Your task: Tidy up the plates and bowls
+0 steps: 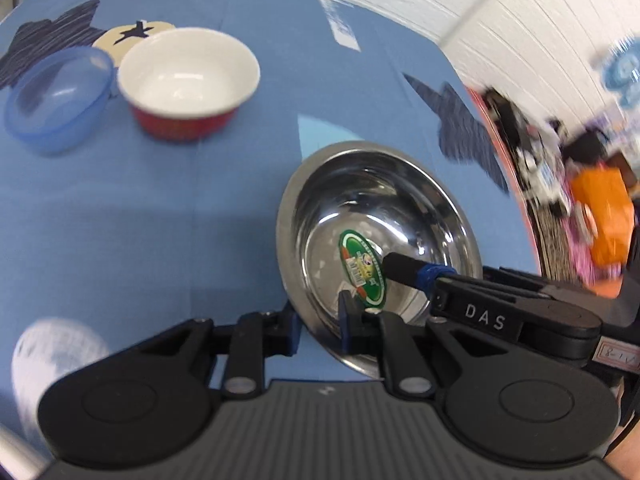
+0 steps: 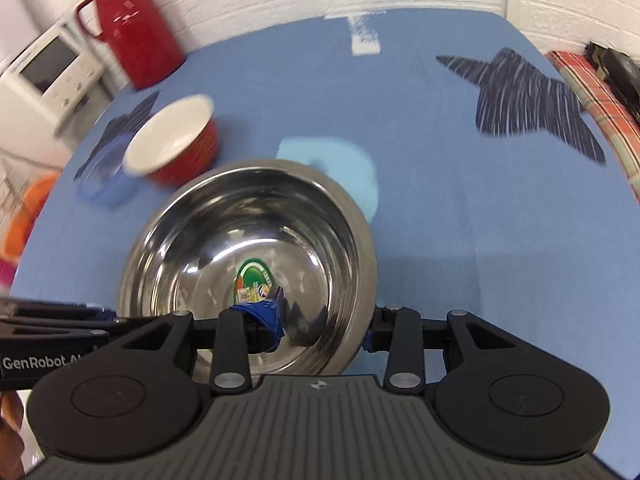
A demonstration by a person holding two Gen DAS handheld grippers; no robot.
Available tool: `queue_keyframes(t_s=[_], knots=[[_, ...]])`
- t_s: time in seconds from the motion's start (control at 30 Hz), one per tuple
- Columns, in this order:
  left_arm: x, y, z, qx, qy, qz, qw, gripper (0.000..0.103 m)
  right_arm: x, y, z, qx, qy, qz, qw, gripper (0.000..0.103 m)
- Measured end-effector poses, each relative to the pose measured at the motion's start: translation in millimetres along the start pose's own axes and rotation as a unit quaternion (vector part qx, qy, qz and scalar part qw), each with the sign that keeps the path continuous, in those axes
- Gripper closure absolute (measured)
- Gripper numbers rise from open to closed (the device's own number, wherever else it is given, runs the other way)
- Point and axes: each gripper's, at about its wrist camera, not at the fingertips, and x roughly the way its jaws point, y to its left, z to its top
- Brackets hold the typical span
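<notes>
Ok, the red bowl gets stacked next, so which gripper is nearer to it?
Left. The left gripper straddles the steel bowl rim on the red bowl side; the right gripper straddles the opposite side.

Home kitchen: microwave (image 2: 48,76), red thermos jug (image 2: 132,28), tablecloth (image 2: 440,200).

Two close views, both looking down over the steel bowl (image 1: 380,240)

Left wrist view: set very near the steel bowl's left rim, looking forward and down across the blue table (image 1: 120,220). Right wrist view: set near the same bowl's (image 2: 248,264) right rim, facing the white wall behind. Shared by both: steel bowl, red bowl (image 1: 188,80) past it, blue cloth.
</notes>
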Motion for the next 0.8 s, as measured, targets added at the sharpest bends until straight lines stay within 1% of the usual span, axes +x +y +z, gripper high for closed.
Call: queue_keyframes(t_s=[0.1,0.2,0.33,0.4,0.47,0.6,0.63,0.7,0.73,0.77,0.8], knots=[[-22.9,1.0,-48.6,0.039,0.015,-0.009,0.9991,0.09,-21.9,11.7,-45.1,0.013,0.003,0.011,1.0,0.078],[-37.9,6.2,-88.3,0.069,0.022,-0.01,0.9973,0.089,-32.9,22.5,-82.8,0.019,0.013,0.023,0.999,0.077],[-51.7,13.0,-126.8,0.092,0.028,-0.006,0.9954,0.089,-36.6,37.2,-113.1,0.01,0.024,0.023,0.999,0.076],[-52.6,14.6,-138.8,0.099,0.03,-0.007,0.9946,0.089,-35.8,41.8,-118.9,0.003,0.028,0.021,0.999,0.076],[-51.0,16.9,-144.2,0.097,0.032,-0.003,0.9948,0.088,-37.1,45.9,-121.8,-0.008,0.026,0.016,1.0,0.075],[-44.5,22.9,-151.5,0.095,0.058,-0.017,0.9937,0.086,-41.9,50.7,-129.3,-0.024,0.051,0.016,0.998,0.075],[-45.3,23.0,-153.1,0.102,0.054,-0.019,0.9932,0.086,-42.8,53.0,-130.7,-0.038,0.057,0.012,0.998,0.075],[-44.8,22.2,-153.0,0.105,0.055,-0.023,0.9926,0.085,-42.7,53.0,-129.6,-0.036,0.067,0.007,0.997,0.075],[-44.2,21.6,-152.7,0.108,0.059,-0.026,0.9921,0.08,-43.7,52.8,-129.1,-0.036,0.074,0.005,0.997,0.076],[-44.1,21.4,-151.6,0.114,0.065,-0.028,0.991,0.057,-45.1,52.4,-126.7,-0.037,0.074,-0.001,0.997,0.076],[-45.9,22.0,-149.5,0.12,0.067,-0.027,0.9901,0.048,-48.2,51.5,-124.0,-0.039,0.069,-0.011,0.997,0.075]])
